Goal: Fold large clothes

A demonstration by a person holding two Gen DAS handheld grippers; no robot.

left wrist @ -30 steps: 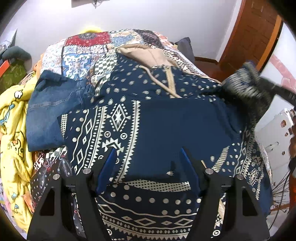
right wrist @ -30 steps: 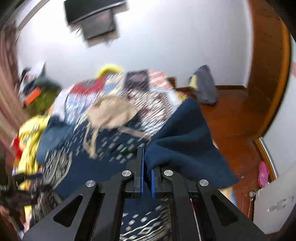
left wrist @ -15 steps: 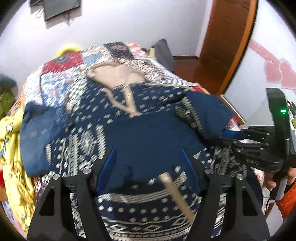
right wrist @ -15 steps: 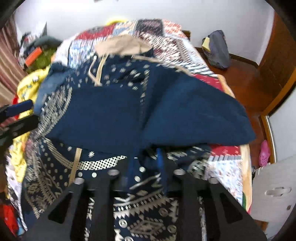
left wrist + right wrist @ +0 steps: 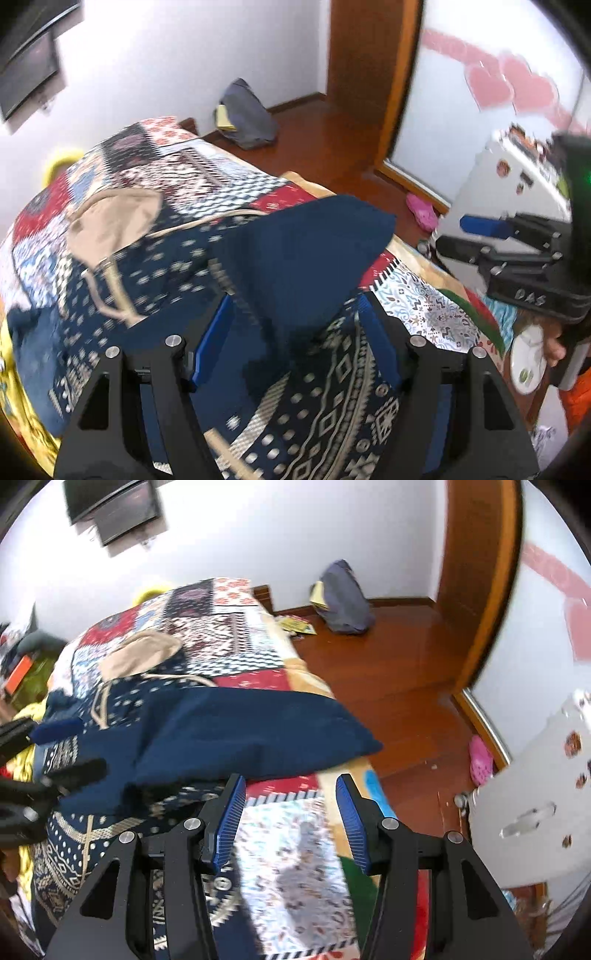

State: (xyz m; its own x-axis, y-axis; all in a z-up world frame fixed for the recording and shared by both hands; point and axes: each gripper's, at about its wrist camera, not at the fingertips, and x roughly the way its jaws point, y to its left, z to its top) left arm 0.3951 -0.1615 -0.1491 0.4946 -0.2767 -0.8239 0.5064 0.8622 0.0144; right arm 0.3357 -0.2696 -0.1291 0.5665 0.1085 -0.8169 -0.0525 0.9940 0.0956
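Observation:
A navy hoodie (image 5: pixel 155 280) with a cream pattern and a beige hood (image 5: pixel 110 218) lies spread on the patchwork quilt (image 5: pixel 221 173). One plain navy flap (image 5: pixel 303 251) is folded over onto its body. My left gripper (image 5: pixel 295 332) hovers open just above that flap's near end, its pads apart from the cloth. In the right wrist view the same flap (image 5: pixel 240 731) lies ahead and to the left of my right gripper (image 5: pixel 290 812). Its jaws are opening, with nothing between them, over bare quilt (image 5: pixel 295 849) by the bed's right edge. Each gripper shows in the other's view: right gripper (image 5: pixel 465 238), left gripper (image 5: pixel 62 747).
A grey bag (image 5: pixel 343 602) and a pink slipper (image 5: pixel 480 760) lie on the wooden floor right of the bed. A white cabinet (image 5: pixel 535 794) stands close at the right. A yellow blanket (image 5: pixel 14 369) sits at the left edge, and a screen (image 5: pixel 110 506) hangs on the wall.
The right gripper carried the navy flap over the hoodie, let it go, opened and drew back to the bed's right edge. The left gripper swung right and rolled.

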